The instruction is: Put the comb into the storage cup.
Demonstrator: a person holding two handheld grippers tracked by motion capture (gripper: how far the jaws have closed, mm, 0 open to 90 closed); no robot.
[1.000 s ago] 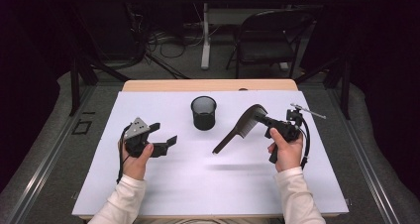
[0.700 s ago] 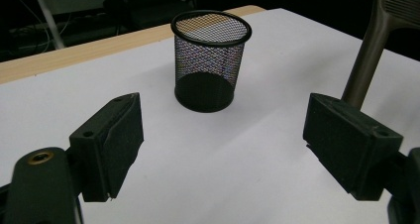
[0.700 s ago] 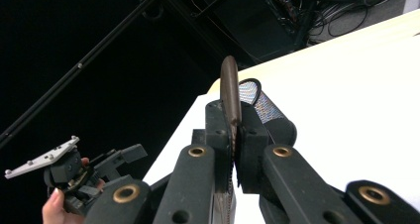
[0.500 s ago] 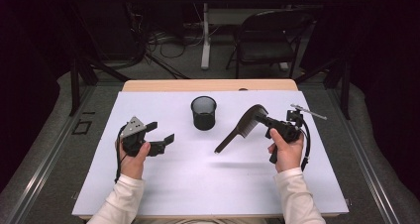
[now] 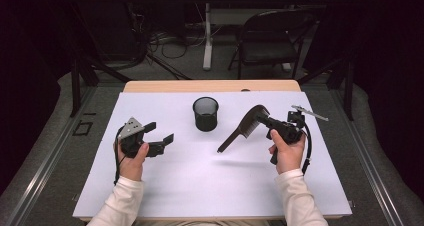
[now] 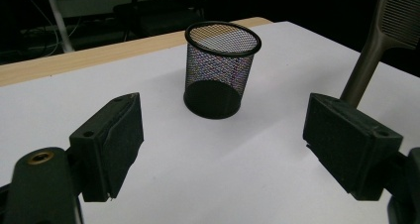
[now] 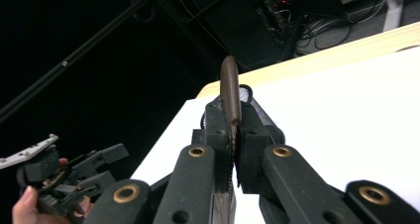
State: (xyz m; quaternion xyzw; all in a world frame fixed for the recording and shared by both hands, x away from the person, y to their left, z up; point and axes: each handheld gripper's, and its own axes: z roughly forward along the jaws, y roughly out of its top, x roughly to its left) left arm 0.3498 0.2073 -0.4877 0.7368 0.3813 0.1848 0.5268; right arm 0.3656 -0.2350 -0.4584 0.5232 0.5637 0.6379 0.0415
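Comb [image 5: 248,126] between right hand-held gripper [image 5: 267,123] jaws

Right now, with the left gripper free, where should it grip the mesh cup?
On the rim of the mesh cup, from above: it stands upright with its mouth open, so one jaw can go inside and one outside. The left gripper is open, beside it.

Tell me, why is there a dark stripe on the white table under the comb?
In the high view, that stripe is the comb's shadow on the table, since the right gripper holds it in the air; in the right gripper view, the comb looks blurry up close.
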